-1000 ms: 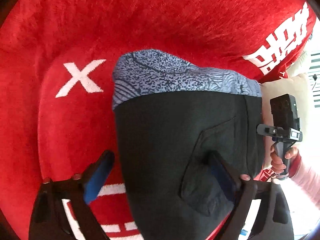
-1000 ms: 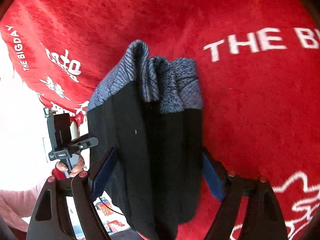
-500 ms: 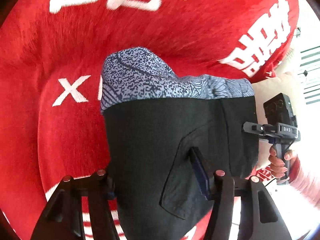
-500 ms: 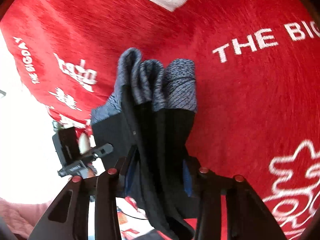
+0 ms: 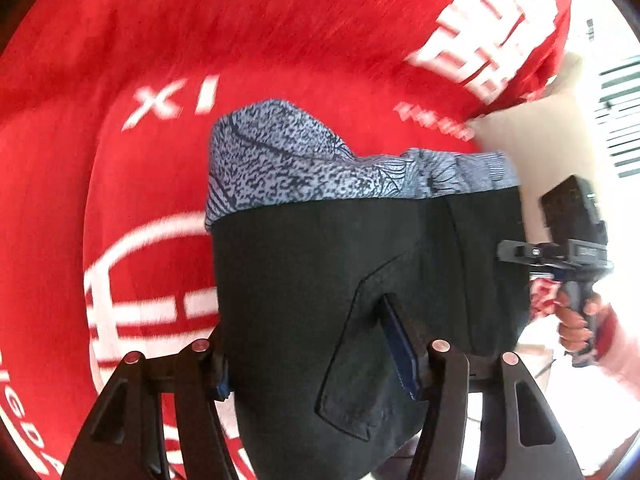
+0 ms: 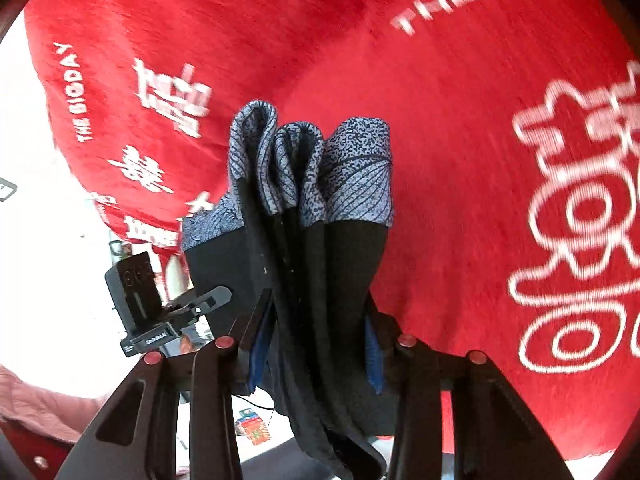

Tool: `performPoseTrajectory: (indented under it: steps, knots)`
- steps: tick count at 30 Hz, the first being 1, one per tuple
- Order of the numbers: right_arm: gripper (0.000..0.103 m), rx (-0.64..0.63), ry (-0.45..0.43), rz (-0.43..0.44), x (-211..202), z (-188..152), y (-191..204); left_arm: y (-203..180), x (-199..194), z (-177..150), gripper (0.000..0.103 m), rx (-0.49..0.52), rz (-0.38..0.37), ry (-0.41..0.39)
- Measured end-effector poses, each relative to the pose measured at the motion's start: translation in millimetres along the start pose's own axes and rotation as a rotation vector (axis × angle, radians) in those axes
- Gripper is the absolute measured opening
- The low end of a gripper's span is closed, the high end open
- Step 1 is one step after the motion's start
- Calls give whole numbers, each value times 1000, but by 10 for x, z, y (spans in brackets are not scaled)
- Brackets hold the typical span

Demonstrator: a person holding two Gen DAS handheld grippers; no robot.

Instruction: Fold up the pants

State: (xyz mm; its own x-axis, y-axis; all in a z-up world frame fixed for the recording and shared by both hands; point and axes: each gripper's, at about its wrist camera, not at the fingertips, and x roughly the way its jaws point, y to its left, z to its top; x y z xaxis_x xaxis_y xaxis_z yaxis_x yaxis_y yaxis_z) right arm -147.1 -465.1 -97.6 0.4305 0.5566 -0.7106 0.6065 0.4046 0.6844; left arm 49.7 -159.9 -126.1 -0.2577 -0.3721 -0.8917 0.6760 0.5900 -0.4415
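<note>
The folded pants are black with a blue-grey patterned band at the far end. They hang as a thick bundle above the red blanket. My left gripper is shut on the bundle's near end, one pad by a back pocket. In the right wrist view the pants show several stacked layers edge-on, and my right gripper is shut across them. A hand holds the right gripper's handle at the right edge of the left wrist view.
A red plush blanket with white lettering covers the surface under the pants. A beige cushion lies past its right edge. A bright floor with small colourful items and a pink sleeve show at lower left.
Both grippers went from open around the pants to shut on them. The bundle has been lifted and carried across the blanket, whose print has slid beneath it.
</note>
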Motion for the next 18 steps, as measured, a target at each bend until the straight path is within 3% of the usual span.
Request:
performPoseTrajectory:
  steps: [4, 5, 8, 12, 18]
  knots:
    - [52, -94, -31, -152, 180, -63, -70, 59, 143, -128, 99, 18, 159, -63]
    - [56, -91, -40, -164, 197, -48, -78, 80, 159, -128, 102, 6, 179, -69]
    - [69, -144, -64, -258, 202, -68, -19, 93, 181, -125, 103, -27, 188, -61]
    - [74, -158, -63, -355, 166, -92, 124, -80, 29, -167, 103, -21, 323, -72]
    - [84, -121, -46, -526, -117, -271, 215, -348, -297, -298, 103, -91, 418, -110]
